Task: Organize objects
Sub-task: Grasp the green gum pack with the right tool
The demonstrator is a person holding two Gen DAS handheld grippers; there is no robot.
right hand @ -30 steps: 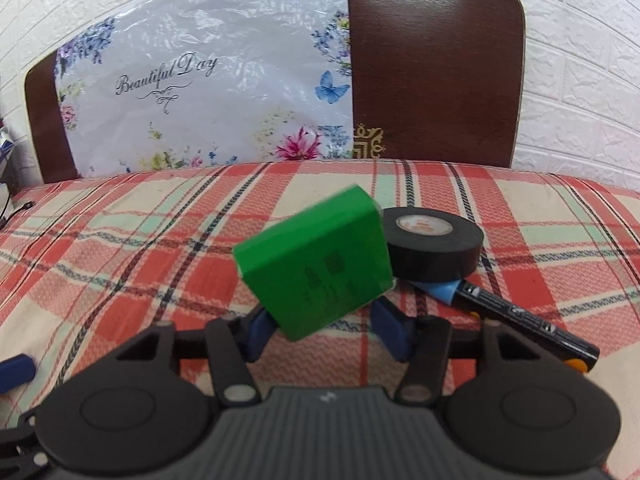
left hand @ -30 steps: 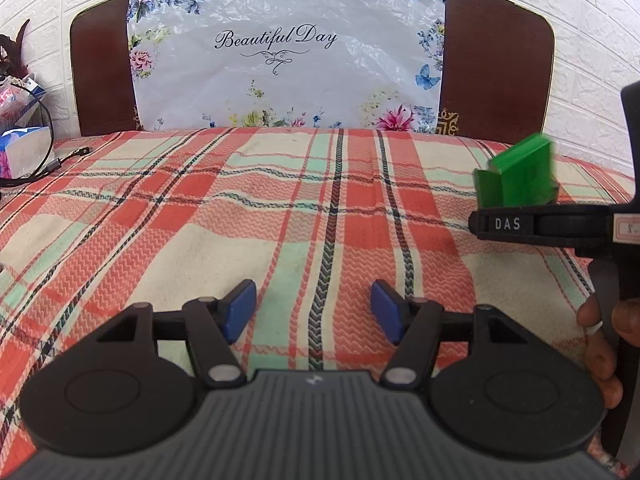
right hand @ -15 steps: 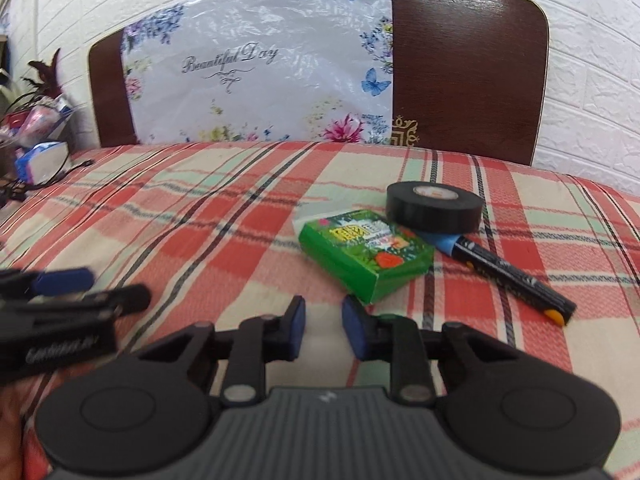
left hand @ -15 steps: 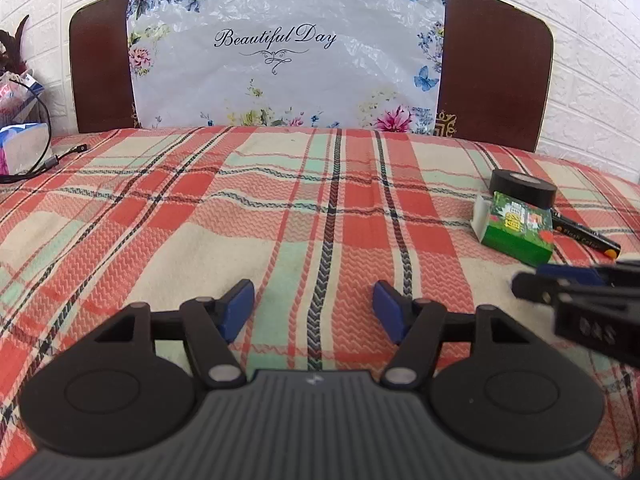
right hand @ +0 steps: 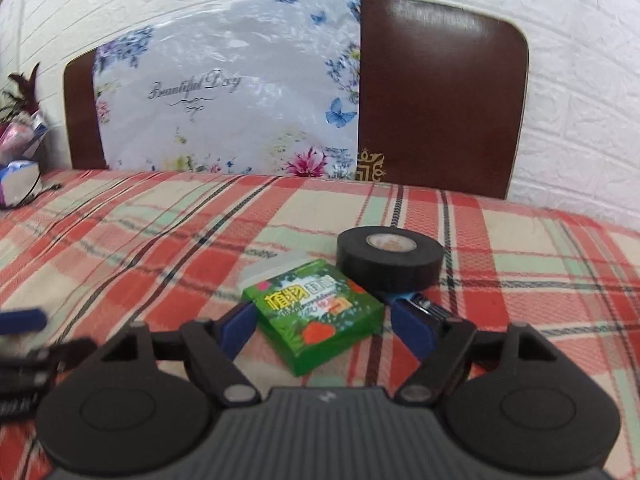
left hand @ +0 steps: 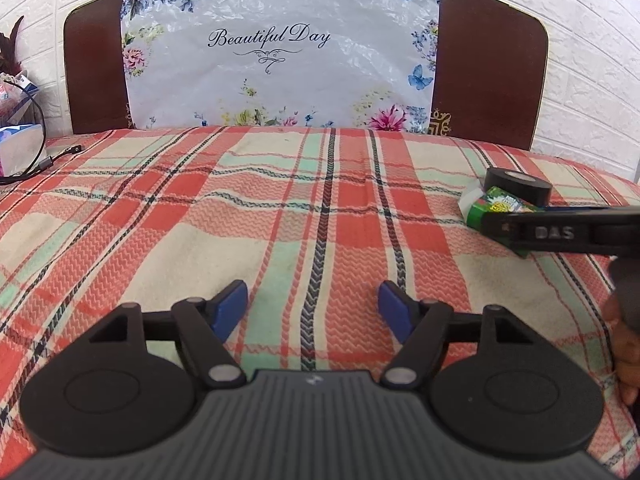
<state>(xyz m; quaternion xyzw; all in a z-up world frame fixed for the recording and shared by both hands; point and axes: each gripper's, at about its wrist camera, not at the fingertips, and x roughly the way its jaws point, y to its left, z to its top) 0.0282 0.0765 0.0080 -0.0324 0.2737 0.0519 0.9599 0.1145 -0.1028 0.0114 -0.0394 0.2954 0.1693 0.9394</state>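
Note:
A green printed box (right hand: 316,316) lies flat on the plaid bedsheet (right hand: 160,264), just in front of a black tape roll (right hand: 390,260). My right gripper (right hand: 326,328) straddles the box. Its jaws are opening, and the blue pads stand off either side without pressing it. A black marker (right hand: 434,310) pokes out behind the right pad, mostly hidden. In the left wrist view the box (left hand: 496,208) and tape roll (left hand: 520,186) sit at far right, partly covered by the right gripper's black finger (left hand: 560,234). My left gripper (left hand: 312,308) hovers over bare sheet, its jaws opening with nothing between them.
A brown headboard (left hand: 488,80) with a floral plastic sheet (left hand: 280,60) closes the far side, against a white brick wall. A black cable (left hand: 48,164) and packets (left hand: 16,148) lie at far left. A hand (left hand: 624,340) shows at the right edge.
The right gripper held the green box in the air, set it down by the tape and pulled back nearly shut. It has now come forward with wide jaws around the box. The left gripper's jaws widened slightly.

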